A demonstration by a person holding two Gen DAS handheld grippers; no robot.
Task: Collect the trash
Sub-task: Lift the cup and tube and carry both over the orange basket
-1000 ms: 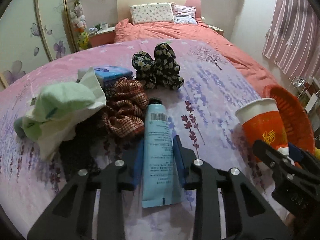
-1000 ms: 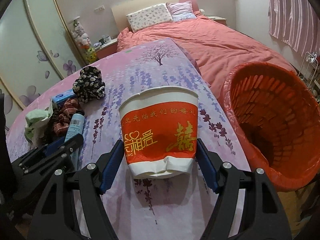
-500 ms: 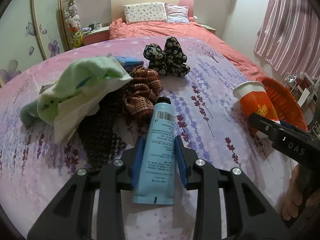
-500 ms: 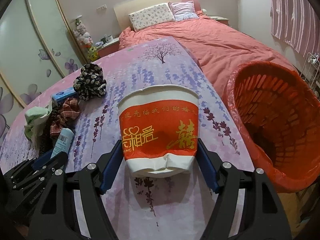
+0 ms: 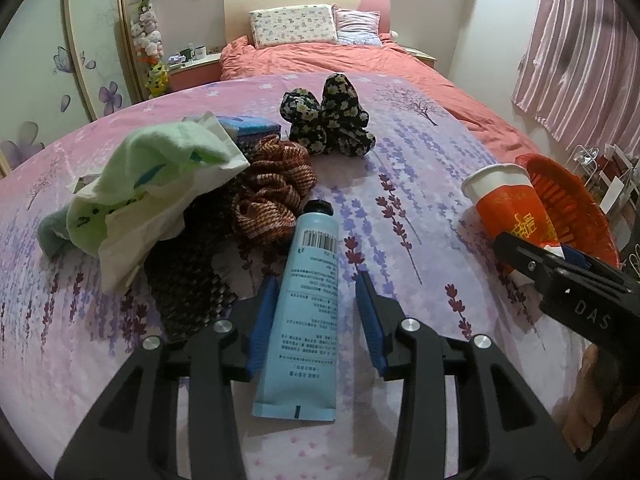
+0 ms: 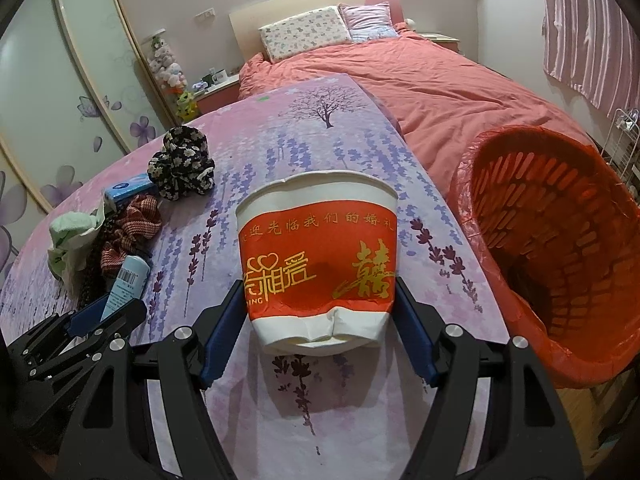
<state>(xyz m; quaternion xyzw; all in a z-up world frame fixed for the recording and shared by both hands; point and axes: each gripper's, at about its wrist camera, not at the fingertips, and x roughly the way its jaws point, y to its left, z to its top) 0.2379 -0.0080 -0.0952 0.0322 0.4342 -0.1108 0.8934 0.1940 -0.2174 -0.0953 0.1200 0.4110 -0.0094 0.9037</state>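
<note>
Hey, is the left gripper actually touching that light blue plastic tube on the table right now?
Apart. In the left wrist view the left gripper's jaws are opening around the light blue plastic tube, with strips of tablecloth showing between it and the blue pads.

right tool (image 5: 576,276): "DAS" | paper cup (image 6: 318,256): Chinese characters, perhaps "囍" | tube (image 5: 308,300): barcode

Light-blue tube (image 5: 307,312), red-and-white cup (image 6: 318,264)
</note>
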